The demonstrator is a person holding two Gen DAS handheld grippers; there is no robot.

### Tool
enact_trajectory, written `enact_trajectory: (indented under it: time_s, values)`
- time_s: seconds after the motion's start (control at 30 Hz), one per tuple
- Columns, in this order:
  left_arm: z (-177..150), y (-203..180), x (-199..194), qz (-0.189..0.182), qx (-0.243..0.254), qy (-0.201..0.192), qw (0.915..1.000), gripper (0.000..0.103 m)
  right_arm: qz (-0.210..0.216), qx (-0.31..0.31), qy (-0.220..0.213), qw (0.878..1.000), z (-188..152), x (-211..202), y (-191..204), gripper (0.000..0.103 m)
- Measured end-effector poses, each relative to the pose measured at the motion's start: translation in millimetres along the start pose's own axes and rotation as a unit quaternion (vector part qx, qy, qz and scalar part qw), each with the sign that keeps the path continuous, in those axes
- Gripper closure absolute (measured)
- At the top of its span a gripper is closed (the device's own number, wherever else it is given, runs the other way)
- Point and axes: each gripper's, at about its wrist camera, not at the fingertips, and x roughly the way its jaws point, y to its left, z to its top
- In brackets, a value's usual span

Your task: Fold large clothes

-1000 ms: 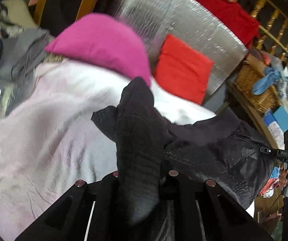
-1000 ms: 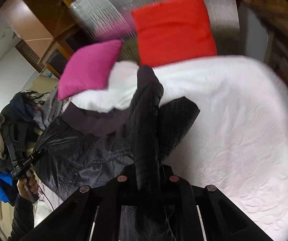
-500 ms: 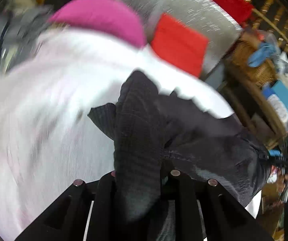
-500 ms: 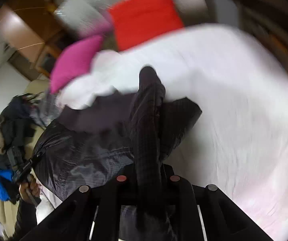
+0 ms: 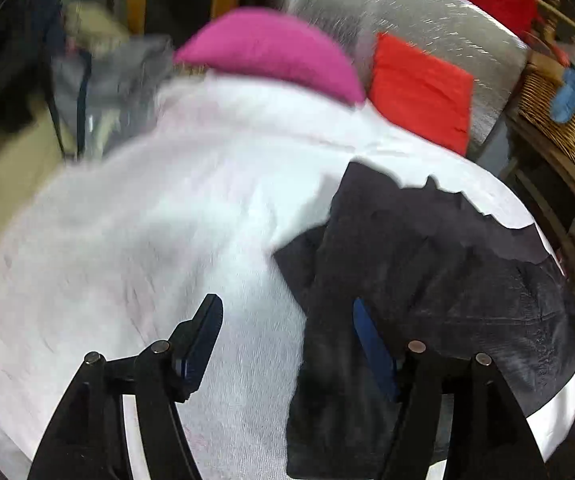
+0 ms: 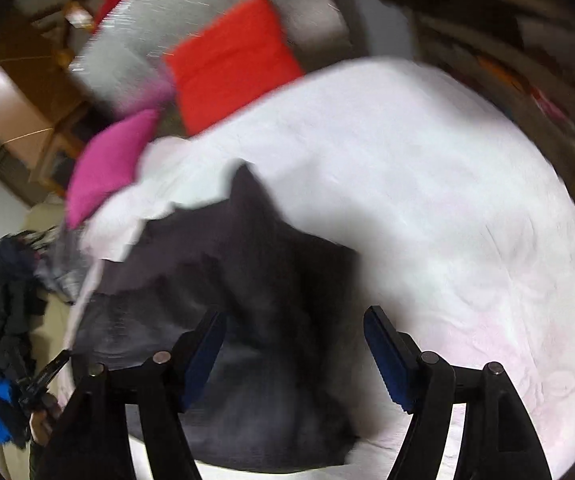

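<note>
Left wrist view: the left gripper (image 5: 287, 344) hangs over the white bedspread (image 5: 147, 220), jaws opening and wide apart.
Garment, left view: the dark jacket (image 5: 427, 264) lies on the bed's right half; one limp fold drapes down between the jaws against the right finger, but nothing pinches it.
Fabric read: shiny, crinkled shell with a duller lining, so likely light, soft and slippery; it will slump and slide rather than hold a crease.
Background: pink cushion (image 5: 271, 48) and red cushion (image 5: 419, 96) sit at the headboard, well apart from the jacket.
Right wrist view: the right gripper (image 6: 291, 344) is also opening, fingers spread, a heap of the same jacket (image 6: 247, 280) lying between them, not clamped.
Blur caveat: motion smear hides the seams, so which end is collar or hem I cannot tell.
Where to grip: a doubled edge or a seam at a corner looks best, one corner per gripper, pinched deep so the slick cloth cannot slip out.
</note>
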Motion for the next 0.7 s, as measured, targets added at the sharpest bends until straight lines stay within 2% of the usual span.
enact_trajectory:
  time_s: [0.13,0.2,0.27,0.33,0.4,0.43,0.53,0.7]
  values:
    - [1,-52,-10,-0.009,0.052,-0.016,0.9985,0.031,0.079,-0.022,0.051,0.995,2,29,28,0.028]
    - [-3,-72,-10,-0.013,0.054,-0.019,0.9983,0.030,0.072,-0.007,0.069,0.995,5,53,26,0.028]
    - [-9,-94,5,-0.020,0.060,0.000,0.9980,0.028,0.060,0.025,0.084,0.994,10,77,12,0.028]
    - [-17,-105,17,-0.003,0.070,0.015,0.9974,0.028,0.014,0.056,0.079,0.995,12,90,-11,0.028]
    - [-25,-108,39,0.016,0.073,0.052,0.9958,0.028,0.020,0.083,0.081,0.993,13,97,-28,0.028]
    - [-29,-105,47,0.019,0.068,0.066,0.9953,0.028,0.020,0.087,0.081,0.993,13,96,-32,0.028]
    - [-32,-103,49,0.031,0.061,0.055,0.9961,0.028,0.007,0.073,0.070,0.995,14,83,-24,0.028]
    - [-29,-109,32,0.029,0.061,0.052,0.9963,0.028,0.015,0.015,0.039,0.999,-1,44,24,0.028]
